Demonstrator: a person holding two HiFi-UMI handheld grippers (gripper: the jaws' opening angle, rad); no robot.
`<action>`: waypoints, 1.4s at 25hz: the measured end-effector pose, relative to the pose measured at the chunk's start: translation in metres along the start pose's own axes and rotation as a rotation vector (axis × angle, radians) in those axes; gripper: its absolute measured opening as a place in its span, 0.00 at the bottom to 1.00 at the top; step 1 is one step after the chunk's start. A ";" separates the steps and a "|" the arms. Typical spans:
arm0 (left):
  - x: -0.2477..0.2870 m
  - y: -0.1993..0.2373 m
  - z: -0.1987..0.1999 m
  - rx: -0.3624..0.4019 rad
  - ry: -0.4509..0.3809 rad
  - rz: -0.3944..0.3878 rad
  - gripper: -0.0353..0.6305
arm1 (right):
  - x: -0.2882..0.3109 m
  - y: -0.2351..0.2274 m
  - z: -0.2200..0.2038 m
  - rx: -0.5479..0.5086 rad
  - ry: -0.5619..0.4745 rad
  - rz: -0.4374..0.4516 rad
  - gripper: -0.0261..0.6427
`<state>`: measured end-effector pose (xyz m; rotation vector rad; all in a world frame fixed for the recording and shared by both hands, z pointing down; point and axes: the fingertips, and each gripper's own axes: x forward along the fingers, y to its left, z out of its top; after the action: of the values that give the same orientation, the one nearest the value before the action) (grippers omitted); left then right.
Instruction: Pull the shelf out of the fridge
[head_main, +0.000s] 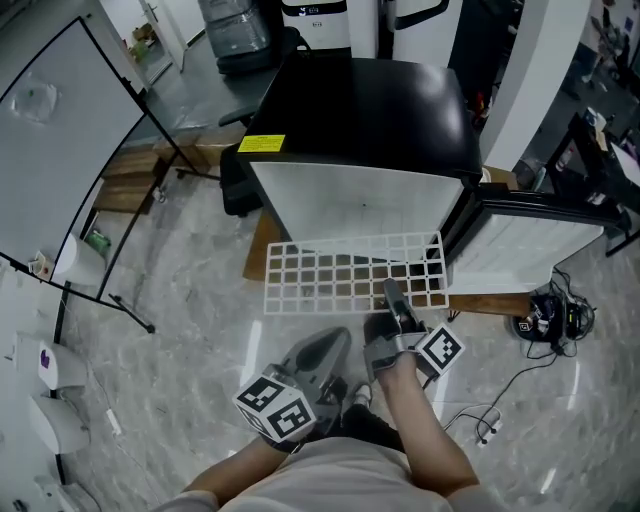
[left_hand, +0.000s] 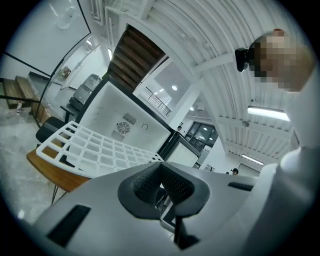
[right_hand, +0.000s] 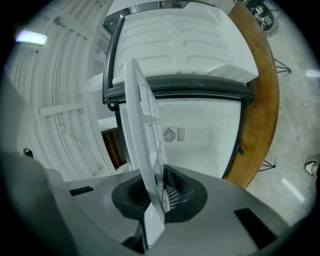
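Keeps the left gripper (head_main: 343, 338) closest to the body, jaws closed together with nothing between them, just short of the shelf (head_main: 345, 272) and not touching it. Clamps the right gripper (head_main: 393, 292) on the shelf's near edge, toward the right corner; seen from the right gripper view, pinches the thin white rim tight between both jaws. Holds the white grid shelf flat and clear of the floor (head_main: 200, 330), partly over a wooden board (head_main: 257, 255), with the far edge at the open mouth of the fridge (head_main: 370, 110). Cannot tell whether that far edge sits inside. Past the shelf, faces a fridge with a black top, a white inside and a small fan grille (right_hand: 174, 134) on the back wall. Has the door (head_main: 530, 240) swung open to the right. Farther off: a whiteboard (head_main: 60, 130) on a black frame at left, a cable (head_main: 505, 385) on the floor at right.
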<state>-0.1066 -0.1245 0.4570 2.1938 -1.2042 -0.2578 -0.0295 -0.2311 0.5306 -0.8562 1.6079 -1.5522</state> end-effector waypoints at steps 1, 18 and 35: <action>-0.003 -0.003 0.000 0.003 -0.001 -0.001 0.06 | -0.005 0.003 -0.001 -0.004 0.007 0.004 0.10; -0.076 -0.036 -0.014 0.047 0.039 -0.138 0.06 | -0.121 0.024 -0.057 -0.028 -0.014 -0.030 0.10; -0.094 -0.094 -0.043 0.041 0.064 -0.210 0.06 | -0.196 0.046 -0.068 -0.039 0.025 -0.025 0.10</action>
<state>-0.0758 0.0076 0.4232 2.3484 -0.9530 -0.2477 0.0134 -0.0259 0.4959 -0.8842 1.6559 -1.5590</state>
